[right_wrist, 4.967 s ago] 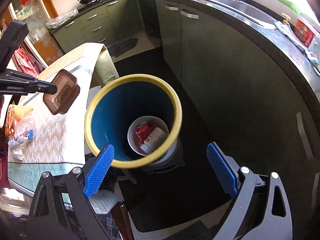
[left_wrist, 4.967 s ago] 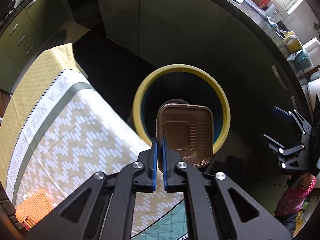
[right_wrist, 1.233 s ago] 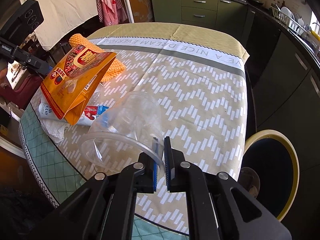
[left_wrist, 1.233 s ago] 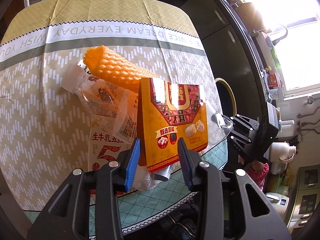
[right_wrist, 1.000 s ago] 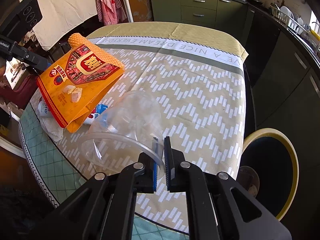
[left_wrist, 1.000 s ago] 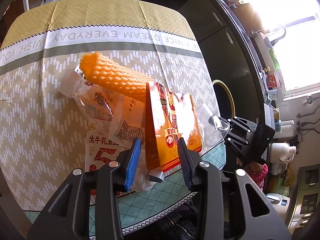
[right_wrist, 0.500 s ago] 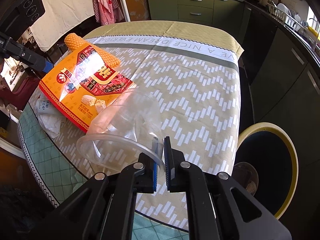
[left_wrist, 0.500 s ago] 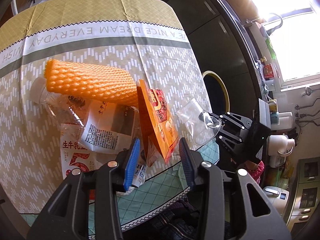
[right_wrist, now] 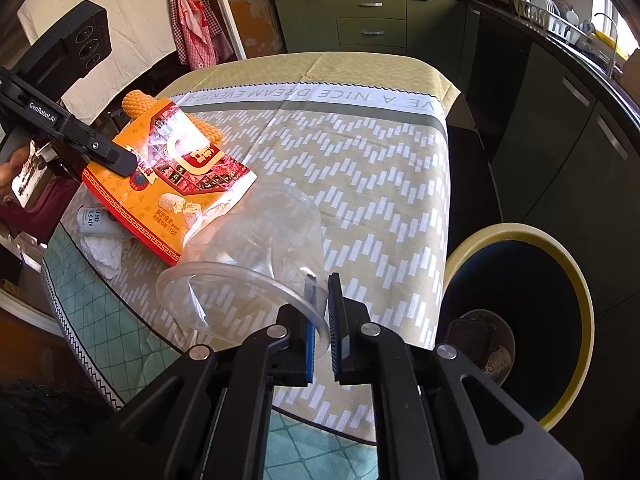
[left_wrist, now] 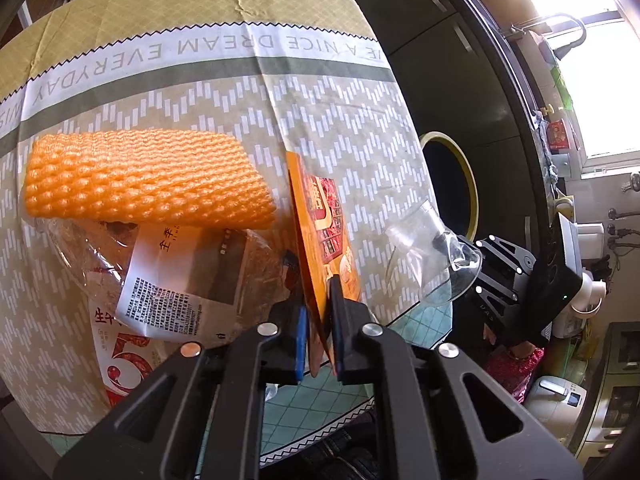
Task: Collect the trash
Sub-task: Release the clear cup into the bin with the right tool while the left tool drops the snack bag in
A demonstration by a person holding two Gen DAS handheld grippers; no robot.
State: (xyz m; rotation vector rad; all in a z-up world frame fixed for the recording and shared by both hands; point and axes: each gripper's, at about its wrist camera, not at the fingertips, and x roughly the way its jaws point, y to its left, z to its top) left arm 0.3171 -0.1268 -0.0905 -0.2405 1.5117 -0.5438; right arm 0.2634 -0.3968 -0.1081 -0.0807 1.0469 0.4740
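Note:
My left gripper (left_wrist: 319,320) is shut on the edge of an orange snack bag (left_wrist: 320,224), which it holds on edge over the table; the bag also shows in the right wrist view (right_wrist: 176,184). My right gripper (right_wrist: 322,304) is shut on the rim of a clear plastic cup (right_wrist: 248,256), held on its side over the table's near edge; the cup also shows in the left wrist view (left_wrist: 432,248). The yellow-rimmed blue trash bin (right_wrist: 552,312) stands on the floor to the right of the table, with trash inside.
On the table (right_wrist: 360,160) lie an orange foam net (left_wrist: 140,176), a clear bread bag (left_wrist: 180,272), a milk carton (left_wrist: 120,352) and crumpled tissue (right_wrist: 100,248). Dark kitchen cabinets (right_wrist: 560,120) run along the right.
My left gripper has closed on the orange snack bag and moved in over it. The right gripper keeps hold of the cup and has shifted slightly toward the bin.

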